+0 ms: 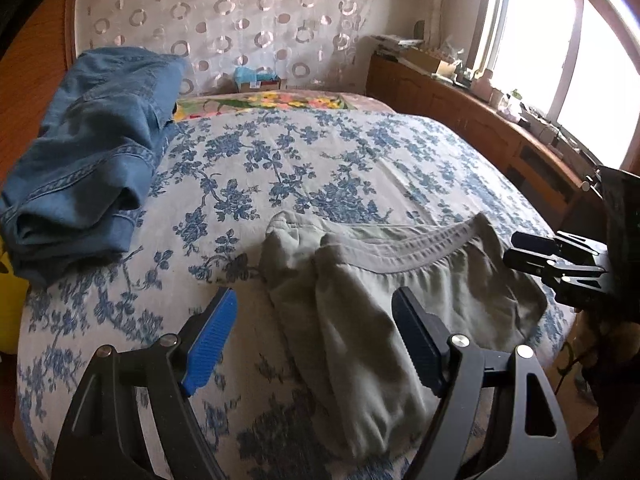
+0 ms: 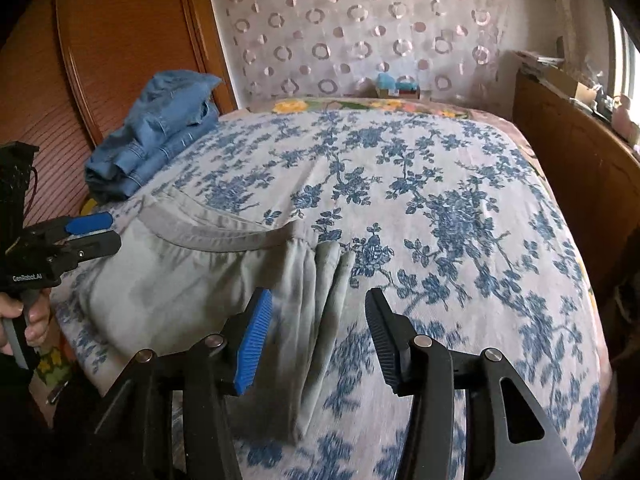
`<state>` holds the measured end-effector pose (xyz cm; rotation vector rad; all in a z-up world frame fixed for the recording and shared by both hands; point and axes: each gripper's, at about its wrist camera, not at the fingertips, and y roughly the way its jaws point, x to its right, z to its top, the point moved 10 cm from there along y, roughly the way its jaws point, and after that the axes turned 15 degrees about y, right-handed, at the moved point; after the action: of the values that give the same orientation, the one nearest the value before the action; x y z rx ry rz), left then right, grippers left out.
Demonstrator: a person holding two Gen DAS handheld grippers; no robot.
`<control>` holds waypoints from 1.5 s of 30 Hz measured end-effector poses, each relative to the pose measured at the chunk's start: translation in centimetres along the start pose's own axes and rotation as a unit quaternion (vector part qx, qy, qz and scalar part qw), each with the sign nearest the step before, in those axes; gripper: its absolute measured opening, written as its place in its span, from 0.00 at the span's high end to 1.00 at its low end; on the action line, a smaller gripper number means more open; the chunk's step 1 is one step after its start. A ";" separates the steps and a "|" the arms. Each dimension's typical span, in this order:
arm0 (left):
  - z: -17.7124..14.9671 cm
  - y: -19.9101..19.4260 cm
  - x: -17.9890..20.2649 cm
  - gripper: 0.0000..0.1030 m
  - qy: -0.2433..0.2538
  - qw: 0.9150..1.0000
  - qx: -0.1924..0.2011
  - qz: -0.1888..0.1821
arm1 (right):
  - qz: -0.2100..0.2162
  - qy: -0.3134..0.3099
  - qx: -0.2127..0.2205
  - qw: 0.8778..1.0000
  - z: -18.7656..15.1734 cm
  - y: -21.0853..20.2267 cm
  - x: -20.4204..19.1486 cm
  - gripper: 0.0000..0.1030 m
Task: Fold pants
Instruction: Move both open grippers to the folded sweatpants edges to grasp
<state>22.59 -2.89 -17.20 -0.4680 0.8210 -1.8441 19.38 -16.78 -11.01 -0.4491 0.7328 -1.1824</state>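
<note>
Grey-green pants (image 1: 384, 280) lie rumpled on the bed's near edge, elastic waistband (image 1: 424, 246) toward the far side. They also show in the right wrist view (image 2: 200, 280). My left gripper (image 1: 314, 300) is open and empty, hovering over the pants' left part. My right gripper (image 2: 318, 300) is open and empty, its fingers straddling the pants' right edge. The right gripper also shows in the left wrist view (image 1: 520, 250), by the waistband's right end. The left gripper shows in the right wrist view (image 2: 106, 230) at the waistband's left end.
The bed has a blue-flowered cover (image 1: 320, 160). Folded blue jeans (image 1: 92, 152) lie at its far left, against a wooden headboard (image 2: 120, 40). A wooden cabinet (image 1: 460, 116) with clutter runs along the right under a window. A small box (image 1: 256, 80) sits beyond the bed.
</note>
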 end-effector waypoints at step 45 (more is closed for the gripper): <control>0.3 3.6 -0.1 0.40 0.039 0.998 -0.009 -0.040 | 0.016 -0.021 -0.021 0.999 0.5 3.7 -0.9 0.70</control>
<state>25.21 -3.79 -19.58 -0.4476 0.8828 -1.9402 22.03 -14.75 -12.81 -0.4941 0.7280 -1.1265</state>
